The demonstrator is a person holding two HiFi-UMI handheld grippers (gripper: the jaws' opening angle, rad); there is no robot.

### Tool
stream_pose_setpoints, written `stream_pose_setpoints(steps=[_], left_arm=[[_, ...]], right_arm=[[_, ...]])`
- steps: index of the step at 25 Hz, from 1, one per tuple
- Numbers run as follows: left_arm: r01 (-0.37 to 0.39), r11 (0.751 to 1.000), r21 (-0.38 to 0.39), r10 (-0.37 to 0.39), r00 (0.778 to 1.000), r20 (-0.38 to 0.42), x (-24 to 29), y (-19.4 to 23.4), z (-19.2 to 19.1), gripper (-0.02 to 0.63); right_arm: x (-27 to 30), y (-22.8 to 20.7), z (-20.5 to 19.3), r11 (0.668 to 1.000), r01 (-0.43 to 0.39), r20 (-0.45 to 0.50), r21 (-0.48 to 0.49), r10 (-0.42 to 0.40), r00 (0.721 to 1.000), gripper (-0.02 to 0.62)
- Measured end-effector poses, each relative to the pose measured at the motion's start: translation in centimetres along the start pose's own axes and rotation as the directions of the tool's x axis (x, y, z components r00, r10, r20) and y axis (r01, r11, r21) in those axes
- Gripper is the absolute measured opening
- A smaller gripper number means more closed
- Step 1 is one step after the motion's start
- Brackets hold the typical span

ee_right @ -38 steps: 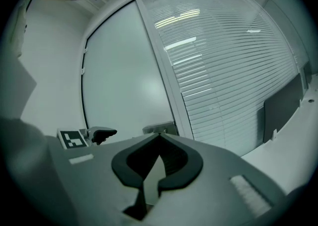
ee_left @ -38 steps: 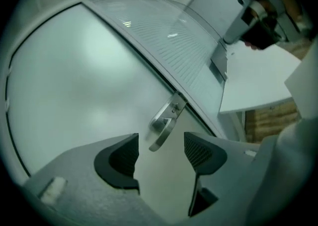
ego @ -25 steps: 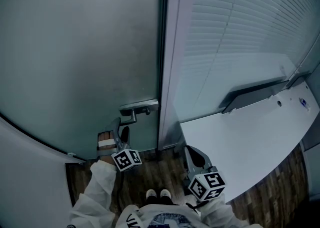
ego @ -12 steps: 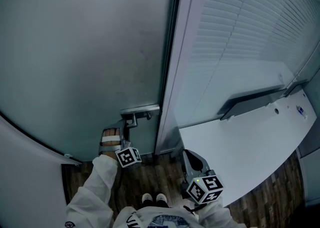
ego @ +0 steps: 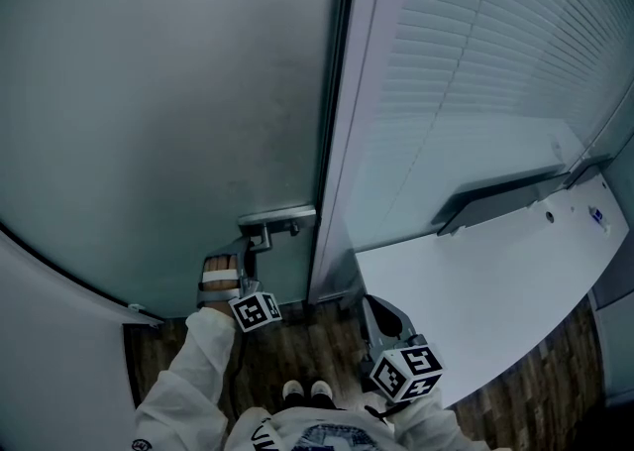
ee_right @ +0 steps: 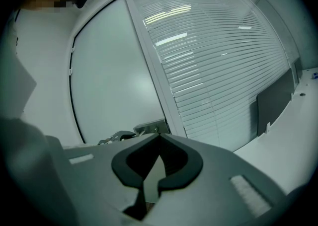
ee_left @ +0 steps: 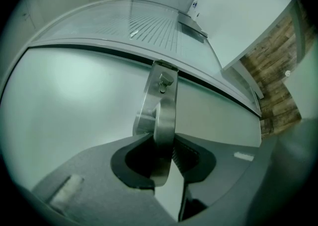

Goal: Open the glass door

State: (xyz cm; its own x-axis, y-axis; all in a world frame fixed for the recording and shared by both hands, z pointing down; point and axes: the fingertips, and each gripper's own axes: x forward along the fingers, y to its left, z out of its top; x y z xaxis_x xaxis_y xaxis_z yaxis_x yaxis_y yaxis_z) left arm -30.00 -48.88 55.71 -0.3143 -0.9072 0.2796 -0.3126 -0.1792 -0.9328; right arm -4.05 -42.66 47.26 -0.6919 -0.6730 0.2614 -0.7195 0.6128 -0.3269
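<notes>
Nearest the person, the right gripper (ego: 379, 308) is hanging idle, its jaws meeting at the tips with nothing between them. Ahead, the left gripper (ee_left: 164, 145) has just been closing its jaws and is pinching the lever handle (ee_left: 165, 115) near its free end. The brushed-steel lever is sitting at the right edge of the glass door (ego: 168, 92), beside the frame (ego: 342, 142). The door is looking frosted, heavy and stiff. The smooth metal is probably slippery, so gripping far from the pivot is seeming wise.
</notes>
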Motion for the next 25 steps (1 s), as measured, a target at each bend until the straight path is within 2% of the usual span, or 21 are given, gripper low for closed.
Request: stream_pose_setpoints(steps=[4,9,10,12,14,17,25], left_arm=[[0.007,0.999,-0.034,-0.008,1.000,-0.013,0.1,0.0,-0.1,0.101],[0.026,0.976,-0.218,-0.024,1.000,0.015,0.7,-1.0,-0.4,0.101],[0.042,0.963,-0.266,-0.037,0.999,0.022,0.8,-1.1,-0.3,0.101],[0.086,0.917,-0.389,-0.073,0.996,0.047,1.0,-1.7,-0.3,0.098],[0.102,0.880,-0.463,-0.083,0.995,0.063,1.0,-2.1,-0.3,0.097],[0.115,0.868,-0.483,-0.097,0.993,0.063,0.9,-2.2,-0.2,0.100],[0.117,0.883,-0.455,-0.105,0.993,0.051,-0.9,-3.3,-0.2,0.095]], right_arm=[[0.1,-0.1,-0.6,1.000,0.001,-0.016,0.007,-0.001,1.000,0.006],[0.5,0.3,-1.6,1.000,-0.010,-0.048,0.007,0.011,0.999,0.006],[0.6,0.4,-1.7,1.000,-0.013,-0.053,0.005,0.014,0.999,0.006],[0.7,0.6,-1.9,1.000,-0.017,-0.063,0.003,0.017,0.998,0.006],[0.8,1.0,-2.2,1.000,-0.024,-0.071,0.001,0.024,0.997,0.005],[1.1,1.6,-2.4,0.999,-0.040,-0.078,-0.003,0.040,0.996,0.006],[0.3,2.6,-2.9,0.997,-0.076,-0.076,-0.006,0.075,0.994,0.005]])
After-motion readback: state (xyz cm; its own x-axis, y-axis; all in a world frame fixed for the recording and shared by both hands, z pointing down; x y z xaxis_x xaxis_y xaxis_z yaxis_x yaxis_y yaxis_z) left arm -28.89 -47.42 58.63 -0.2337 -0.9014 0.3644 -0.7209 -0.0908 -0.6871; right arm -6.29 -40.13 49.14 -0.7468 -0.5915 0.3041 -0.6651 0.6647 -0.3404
